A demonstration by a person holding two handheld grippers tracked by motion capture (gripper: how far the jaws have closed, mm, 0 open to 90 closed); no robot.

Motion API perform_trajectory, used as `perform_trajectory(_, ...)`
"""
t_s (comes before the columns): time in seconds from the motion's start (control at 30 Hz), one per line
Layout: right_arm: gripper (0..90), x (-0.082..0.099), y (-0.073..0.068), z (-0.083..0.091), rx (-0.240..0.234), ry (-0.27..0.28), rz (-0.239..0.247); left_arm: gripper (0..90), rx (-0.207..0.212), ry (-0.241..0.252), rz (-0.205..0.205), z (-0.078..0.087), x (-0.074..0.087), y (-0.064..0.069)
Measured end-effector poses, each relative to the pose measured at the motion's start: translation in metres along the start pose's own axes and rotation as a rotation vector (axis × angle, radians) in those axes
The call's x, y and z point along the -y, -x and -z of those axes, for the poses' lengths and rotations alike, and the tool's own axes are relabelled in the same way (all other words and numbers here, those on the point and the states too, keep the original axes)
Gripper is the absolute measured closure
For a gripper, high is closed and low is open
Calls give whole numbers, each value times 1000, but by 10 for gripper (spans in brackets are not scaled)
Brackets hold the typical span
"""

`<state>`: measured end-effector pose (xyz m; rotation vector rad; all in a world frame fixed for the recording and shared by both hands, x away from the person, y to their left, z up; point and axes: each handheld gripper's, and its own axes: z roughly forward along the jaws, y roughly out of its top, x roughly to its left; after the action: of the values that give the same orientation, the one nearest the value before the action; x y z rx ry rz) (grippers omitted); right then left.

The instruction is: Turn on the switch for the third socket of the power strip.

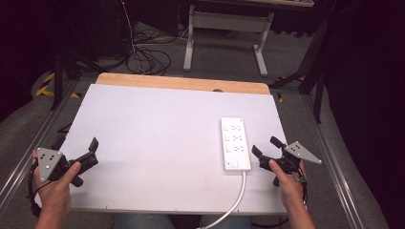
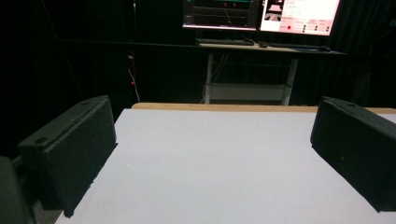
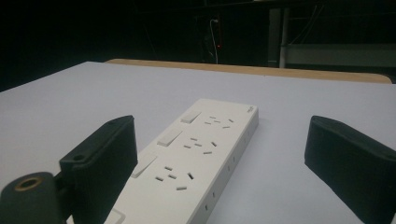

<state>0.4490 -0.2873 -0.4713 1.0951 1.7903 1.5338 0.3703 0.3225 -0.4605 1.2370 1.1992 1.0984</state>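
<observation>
White tabletop (image 1: 157,143), wooden strip (image 1: 181,83) along far edge. Dark room; grey floor, cables (image 1: 143,57), white desk frame (image 1: 229,33) beyond; monitors (image 2: 261,14) lit in left gripper view. White power strip (image 1: 235,144) flat on table's right side, three socket rows, cord (image 1: 236,200) off near edge. Left gripper (image 1: 92,152) at near-left corner, jaws wide, nothing between. Right gripper (image 1: 265,149) just right of strip, jaws wide, empty; strip's near end before its left jaw.

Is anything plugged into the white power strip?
No. The power strip lies flat with all three visible socket sets empty; its own cable trails off the table.
</observation>
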Motion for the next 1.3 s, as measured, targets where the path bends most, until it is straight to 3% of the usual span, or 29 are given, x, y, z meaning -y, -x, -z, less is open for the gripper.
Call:
perform_trajectory(0.33,100,1,2,5,10,11,-9,7,12,-2,-1,-4,0,3)
perform_trajectory(0.63,180,0,0,5,15,9,9,7,11,-5,-4,-4,0,3)
perform_trajectory(1.0,394,0,2,7,2,11,-1,6,15,-1,3,-5,0,4)
perform_trajectory(1.3,519,1,2,6,-14,-15,9,6,19,-4,-6,-5,0,3)
